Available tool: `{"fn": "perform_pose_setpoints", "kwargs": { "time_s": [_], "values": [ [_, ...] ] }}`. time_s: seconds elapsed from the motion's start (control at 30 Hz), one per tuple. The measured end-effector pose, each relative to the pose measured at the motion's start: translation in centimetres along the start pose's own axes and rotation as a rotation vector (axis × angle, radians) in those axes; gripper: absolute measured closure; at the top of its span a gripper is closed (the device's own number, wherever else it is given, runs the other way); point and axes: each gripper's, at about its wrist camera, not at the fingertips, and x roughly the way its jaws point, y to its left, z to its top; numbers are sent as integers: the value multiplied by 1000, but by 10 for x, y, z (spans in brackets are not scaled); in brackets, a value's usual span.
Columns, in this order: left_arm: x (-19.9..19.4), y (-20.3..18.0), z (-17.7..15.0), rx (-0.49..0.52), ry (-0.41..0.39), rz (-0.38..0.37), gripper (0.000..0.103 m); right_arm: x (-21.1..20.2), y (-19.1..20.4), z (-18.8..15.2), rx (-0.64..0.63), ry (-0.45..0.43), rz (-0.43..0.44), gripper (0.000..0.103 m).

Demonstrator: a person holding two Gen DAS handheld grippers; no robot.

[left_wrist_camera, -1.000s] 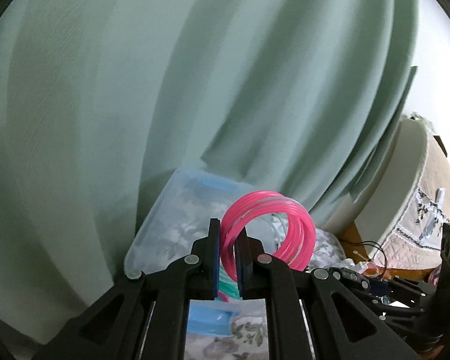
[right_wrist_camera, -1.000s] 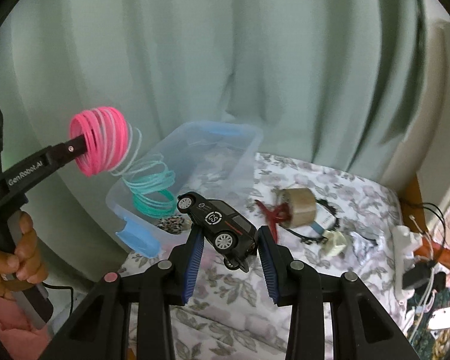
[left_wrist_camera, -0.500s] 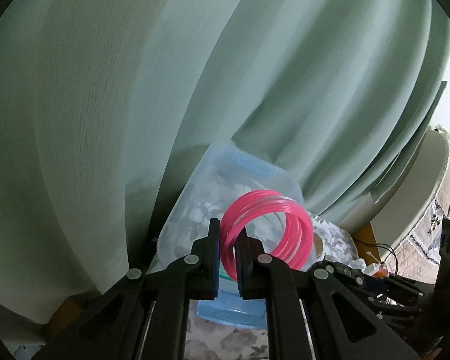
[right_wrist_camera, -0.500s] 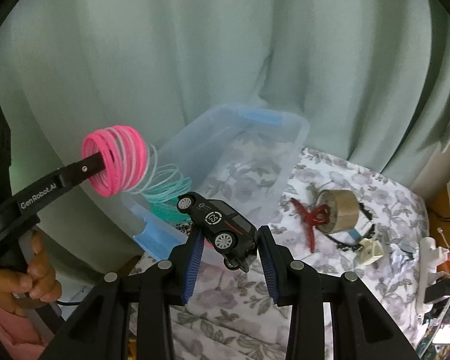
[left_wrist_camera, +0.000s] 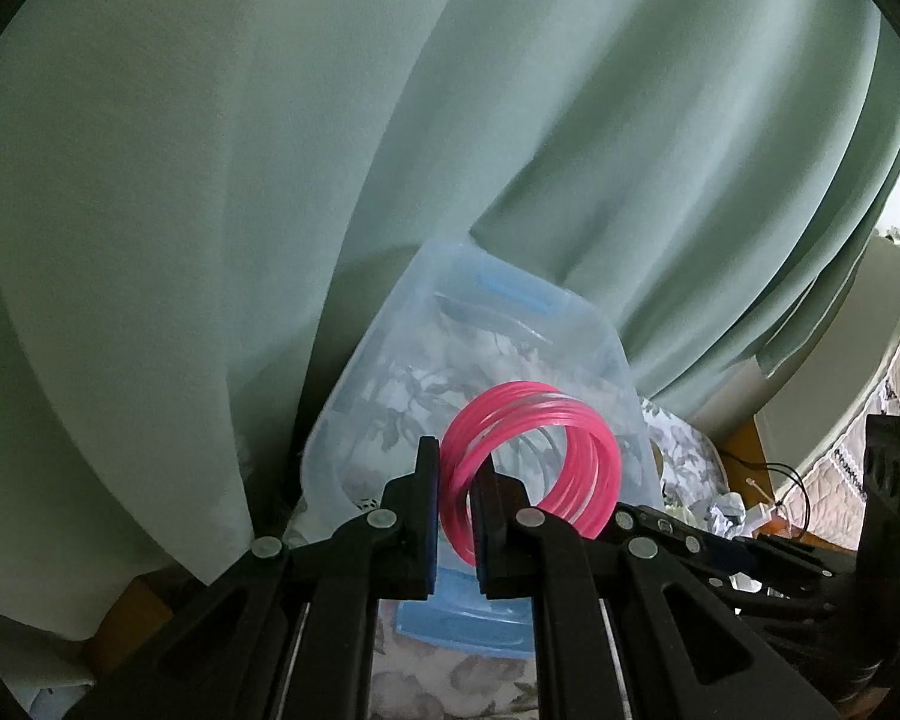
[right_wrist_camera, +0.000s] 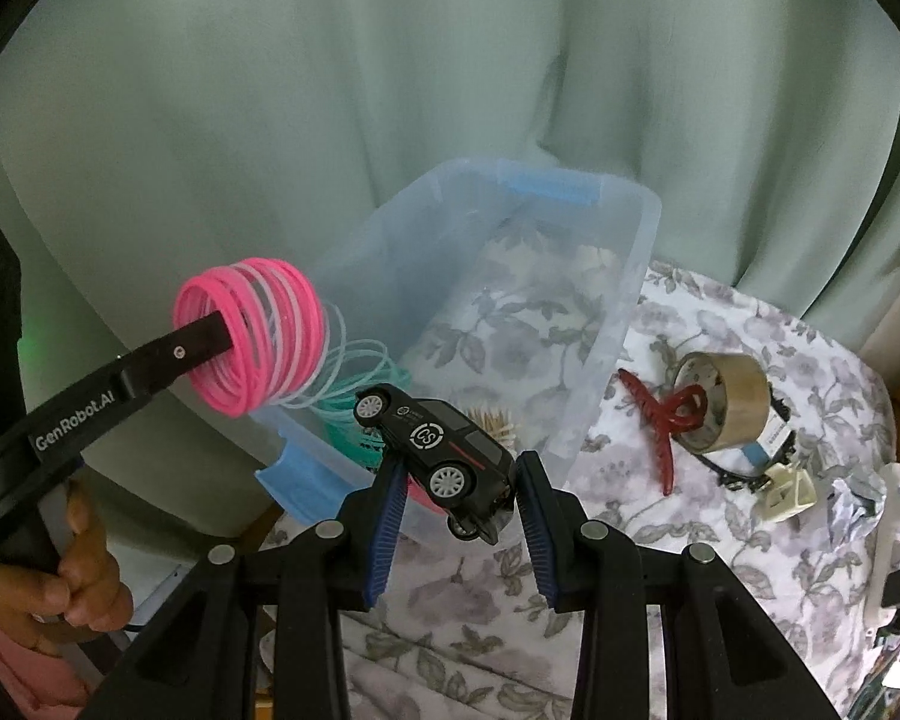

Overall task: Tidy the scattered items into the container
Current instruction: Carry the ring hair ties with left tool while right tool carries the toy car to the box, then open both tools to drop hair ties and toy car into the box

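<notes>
My left gripper point(left_wrist_camera: 456, 480) is shut on the pink end of a plastic spring toy point(left_wrist_camera: 531, 468). In the right wrist view the same pink coil point(right_wrist_camera: 252, 333) hangs at the near left corner of the clear plastic bin point(right_wrist_camera: 624, 324), and its pale and green turns point(right_wrist_camera: 354, 414) trail down into the bin. My right gripper point(right_wrist_camera: 459, 477) is shut on a black toy car point(right_wrist_camera: 432, 450), held tilted above the bin's near wall. The left gripper point(right_wrist_camera: 222, 330) shows there from the side, with a hand on its handle.
On the floral cloth right of the bin lie a red hair claw point(right_wrist_camera: 660, 420), a roll of brown tape point(right_wrist_camera: 726, 402), a white plug point(right_wrist_camera: 786, 492) and crumpled paper point(right_wrist_camera: 852, 504). Green curtains point(right_wrist_camera: 390, 90) hang close behind the bin. Toothpicks point(right_wrist_camera: 495, 420) lie inside it.
Both grippers have sunk and come closer to the bin, which looks larger now. The spring's green end has settled lower inside it. The car stays gripped.
</notes>
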Motion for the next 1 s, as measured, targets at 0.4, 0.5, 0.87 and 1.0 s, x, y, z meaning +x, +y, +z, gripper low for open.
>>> {"fn": "perform_pose_setpoints", "kwargs": {
  "time_s": [0.4,0.5,0.87,1.0],
  "values": [
    [24,-6,-2,10,60,12,93,6,-6,3,27,-13,41,63],
    [22,-3,-3,2,66,12,93,8,-6,5,42,-9,51,63],
    [20,-5,-4,9,64,7,91,8,-2,5,62,-7,58,60],
    [17,-8,-4,20,64,7,88,4,0,5,54,-21,54,55]
  ]
}}
